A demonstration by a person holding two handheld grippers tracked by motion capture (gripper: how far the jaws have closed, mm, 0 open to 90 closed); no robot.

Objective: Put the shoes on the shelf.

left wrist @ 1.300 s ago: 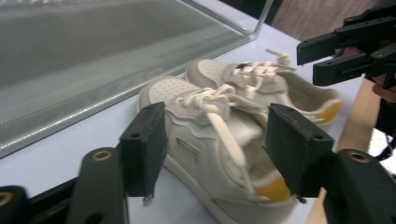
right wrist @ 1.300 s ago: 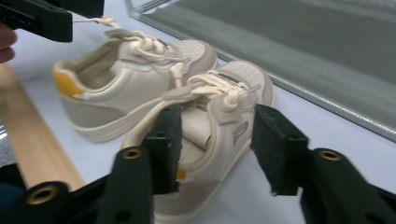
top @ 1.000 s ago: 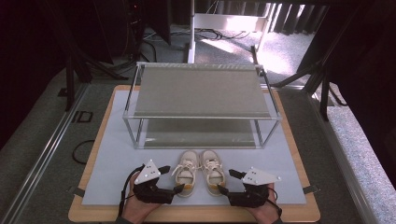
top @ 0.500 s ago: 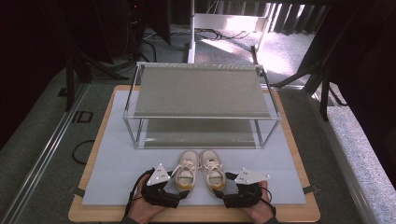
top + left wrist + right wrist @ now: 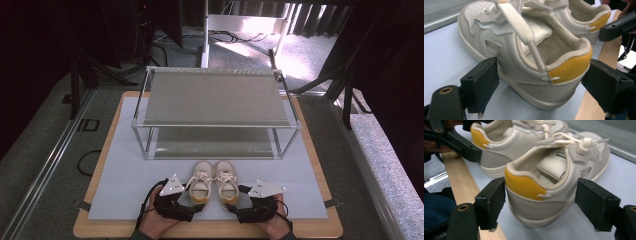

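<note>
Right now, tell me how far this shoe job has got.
Done: both grippers have their jaws around a heel. In hand: left gripper flanks the left cream, yellow-heeled sneaker, right gripper the right sneaker; no clamp evident. Left: both shoes remain on the mat, metal rack bare.

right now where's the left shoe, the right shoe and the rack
left shoe [image 5: 571,68]: left gripper view, yellow heel patch
right shoe [image 5: 524,186]: right gripper view, yellow heel patch
rack [image 5: 212,97]: high view, top shelf
</note>
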